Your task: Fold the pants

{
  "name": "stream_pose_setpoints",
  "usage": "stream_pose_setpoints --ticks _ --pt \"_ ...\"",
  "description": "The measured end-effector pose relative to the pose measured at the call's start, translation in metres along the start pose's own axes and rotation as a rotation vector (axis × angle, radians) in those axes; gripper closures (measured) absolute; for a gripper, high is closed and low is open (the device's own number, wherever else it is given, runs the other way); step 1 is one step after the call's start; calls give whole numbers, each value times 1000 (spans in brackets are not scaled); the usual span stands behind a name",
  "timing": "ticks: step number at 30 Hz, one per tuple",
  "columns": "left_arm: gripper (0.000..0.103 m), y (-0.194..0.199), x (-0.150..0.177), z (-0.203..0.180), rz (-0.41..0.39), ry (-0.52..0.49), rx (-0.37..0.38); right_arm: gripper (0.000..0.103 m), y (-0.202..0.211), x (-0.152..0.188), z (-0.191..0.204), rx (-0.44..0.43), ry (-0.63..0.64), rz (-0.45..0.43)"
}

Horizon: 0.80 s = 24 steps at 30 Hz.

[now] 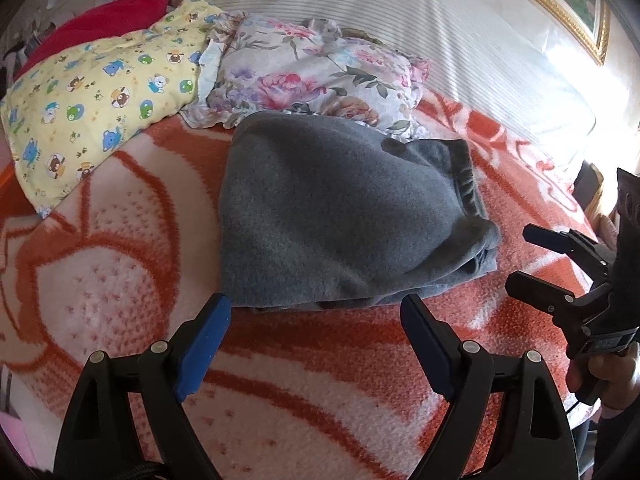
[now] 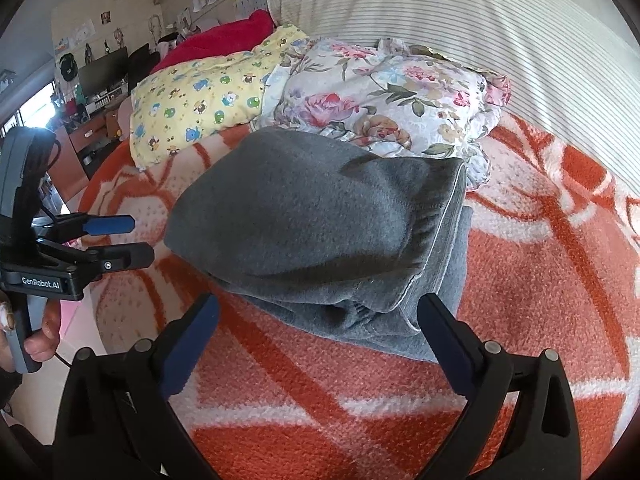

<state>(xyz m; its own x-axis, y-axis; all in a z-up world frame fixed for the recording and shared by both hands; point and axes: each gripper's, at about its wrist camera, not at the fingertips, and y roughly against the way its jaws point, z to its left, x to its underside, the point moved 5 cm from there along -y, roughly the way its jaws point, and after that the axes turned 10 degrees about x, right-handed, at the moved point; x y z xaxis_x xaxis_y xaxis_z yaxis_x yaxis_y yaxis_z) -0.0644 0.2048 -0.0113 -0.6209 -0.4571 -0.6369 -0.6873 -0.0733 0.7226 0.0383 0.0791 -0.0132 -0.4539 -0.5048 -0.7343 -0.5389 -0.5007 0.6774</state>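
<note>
Here the folded pants [image 1: 344,216], waistband seemingly rightward, lie on the blanket [image 1: 120,280]; both claws [image 1: 316,320] [image 2: 320,320] gape, holding nothing.

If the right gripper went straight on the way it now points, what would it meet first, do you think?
Most likely the folded grey pants: their near edge lies just ahead of the open right gripper, on the orange blanket. Depth is unclear, so it might brush the blanket first.
</note>
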Motion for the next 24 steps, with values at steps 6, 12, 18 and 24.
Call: stream_pose_setpoints --ticks 6,12,18,24 --pt "16 1 1 -2 -8 -6 9 3 -1 -1 -1 0 -20 -13" --pt "16 4 -6 -3 -32 -38 -39 3 -3 -5 -2 0 -28 -23" --pt "14 6 -10 -7 -47 -142 -253 3 -6 -8 0 -5 -25 -26" --pt "13 6 -9 -11 -48 -117 -154 3 -10 -7 3 1 -12 -18"
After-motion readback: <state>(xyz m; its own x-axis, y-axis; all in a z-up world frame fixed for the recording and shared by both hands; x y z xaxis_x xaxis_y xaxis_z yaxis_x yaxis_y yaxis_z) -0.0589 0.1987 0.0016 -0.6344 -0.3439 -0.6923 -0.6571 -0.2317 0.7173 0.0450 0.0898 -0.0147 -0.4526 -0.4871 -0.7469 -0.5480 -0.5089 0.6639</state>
